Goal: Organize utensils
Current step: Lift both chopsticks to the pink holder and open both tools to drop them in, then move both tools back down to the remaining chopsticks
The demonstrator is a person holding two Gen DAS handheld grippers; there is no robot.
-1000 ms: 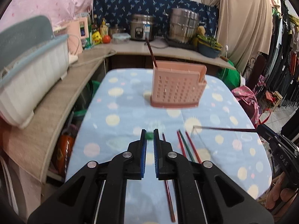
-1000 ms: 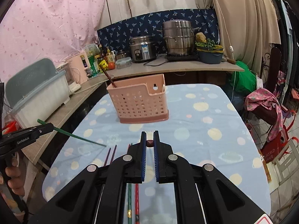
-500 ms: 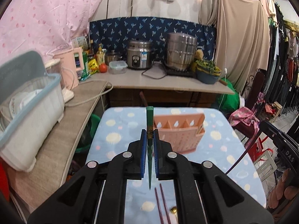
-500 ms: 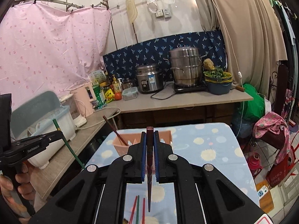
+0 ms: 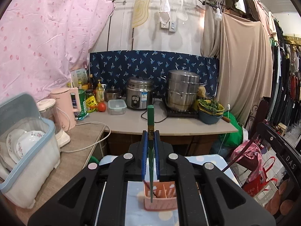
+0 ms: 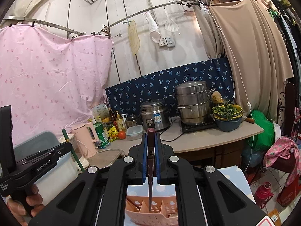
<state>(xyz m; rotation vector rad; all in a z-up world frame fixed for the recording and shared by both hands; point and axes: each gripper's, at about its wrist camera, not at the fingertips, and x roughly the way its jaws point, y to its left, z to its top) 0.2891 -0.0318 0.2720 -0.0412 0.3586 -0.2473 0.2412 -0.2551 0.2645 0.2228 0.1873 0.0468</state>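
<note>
Above the pink basket (image 5: 160,195) each claw — left (image 5: 150,150), right (image 6: 150,156) — clamps one chopstick upright, green (image 5: 150,120) and maroon (image 6: 150,150), tips down, ready to drop in.

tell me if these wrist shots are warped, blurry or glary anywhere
Left wrist view: strong fisheye bending, dark corners; green chopstick in the left hand-held gripper sharp. Right wrist view: same curvature, curtain rail bowed; dark red chopstick crisp, no obvious glare.

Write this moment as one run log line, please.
left gripper: shut on green chopstick | right gripper: shut on dark red chopstick | both tips over pink utensil basket
</note>
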